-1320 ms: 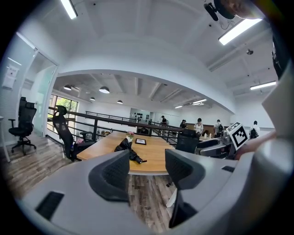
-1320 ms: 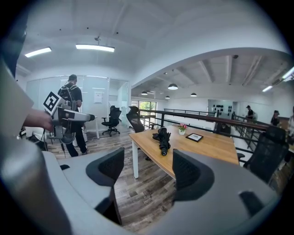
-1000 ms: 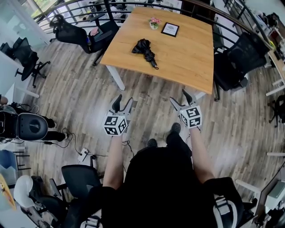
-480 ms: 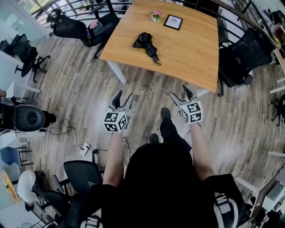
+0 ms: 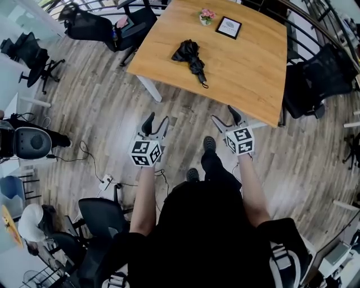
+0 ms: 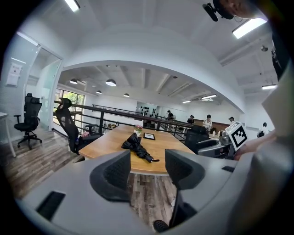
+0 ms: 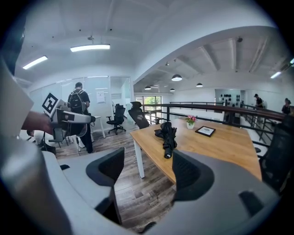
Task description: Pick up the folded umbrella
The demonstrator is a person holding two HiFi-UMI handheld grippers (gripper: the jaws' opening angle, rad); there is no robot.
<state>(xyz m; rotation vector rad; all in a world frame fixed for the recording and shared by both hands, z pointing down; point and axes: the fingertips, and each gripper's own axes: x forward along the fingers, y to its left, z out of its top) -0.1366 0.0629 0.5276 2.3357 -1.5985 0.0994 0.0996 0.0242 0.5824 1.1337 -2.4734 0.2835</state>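
Note:
A black folded umbrella (image 5: 192,58) lies on the wooden table (image 5: 247,73), its handle end toward the near edge. It also shows in the left gripper view as the umbrella (image 6: 138,147) and in the right gripper view as the umbrella (image 7: 168,135). My left gripper (image 5: 155,122) is open, held over the floor short of the table's near left corner. My right gripper (image 5: 226,117) is open too, just before the table's front edge. Nothing is between either pair of jaws.
A small flower pot (image 5: 207,16) and a framed picture (image 5: 229,27) stand at the table's far end. Black office chairs (image 5: 318,84) flank the table on both sides. A railing runs behind it. A person with a backpack (image 7: 79,112) stands off to the left.
The table and umbrella have drawn a little nearer as I step forward. Both grippers stay open and level in front of me.

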